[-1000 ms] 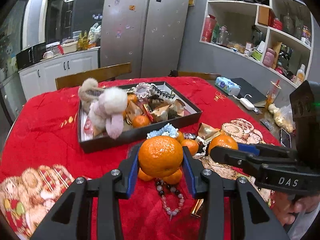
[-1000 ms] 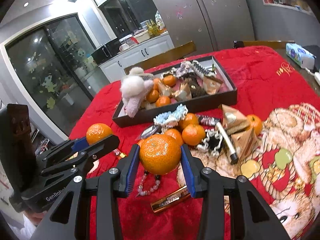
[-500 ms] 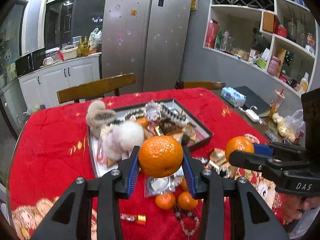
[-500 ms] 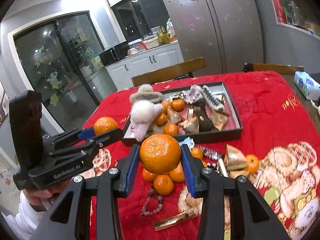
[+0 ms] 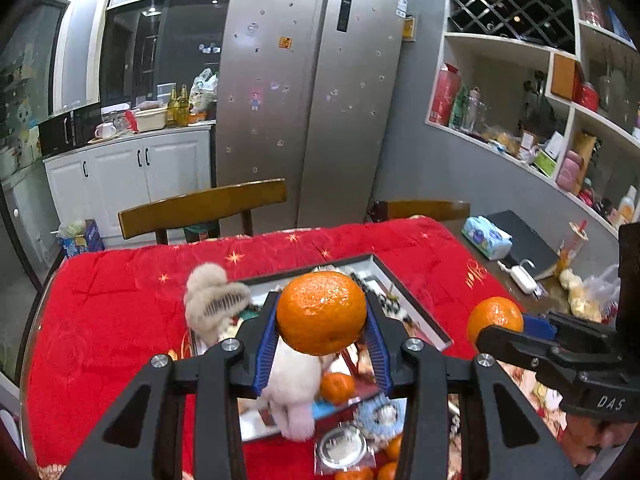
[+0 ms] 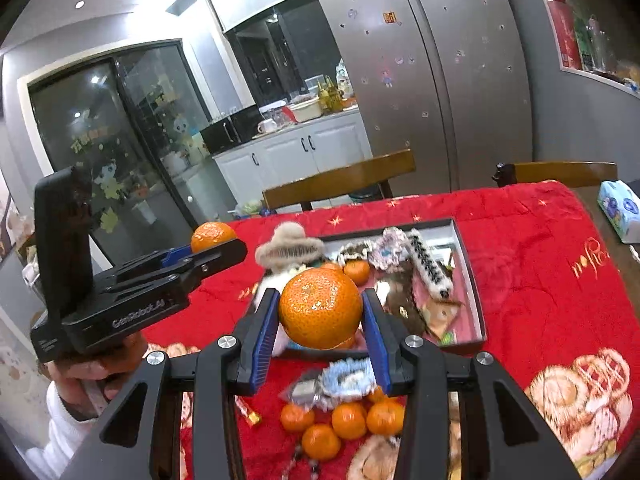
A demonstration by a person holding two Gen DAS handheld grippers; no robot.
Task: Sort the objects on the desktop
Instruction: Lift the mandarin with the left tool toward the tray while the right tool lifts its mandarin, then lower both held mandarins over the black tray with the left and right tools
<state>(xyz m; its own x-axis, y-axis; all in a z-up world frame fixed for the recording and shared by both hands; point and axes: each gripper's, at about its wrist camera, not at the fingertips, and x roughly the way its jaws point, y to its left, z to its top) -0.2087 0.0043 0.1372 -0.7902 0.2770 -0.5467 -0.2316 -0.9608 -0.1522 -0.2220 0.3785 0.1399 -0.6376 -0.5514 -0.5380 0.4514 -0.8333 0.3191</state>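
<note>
Red quilted cloth [image 5: 100, 312] covers the kitchen table.

A table under a red cloth [image 6: 532, 264] carries a dark tray [image 6: 474, 280] and loose mandarins [image 6: 348, 420].

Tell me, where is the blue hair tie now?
In the right wrist view the blue hair tie lies on the red cloth, just outside the tray's near wall, above the loose oranges.

"DAS" on the right gripper [image 5: 496, 322], "GenRobot.AI" on the left gripper [image 6: 212, 246].
</note>
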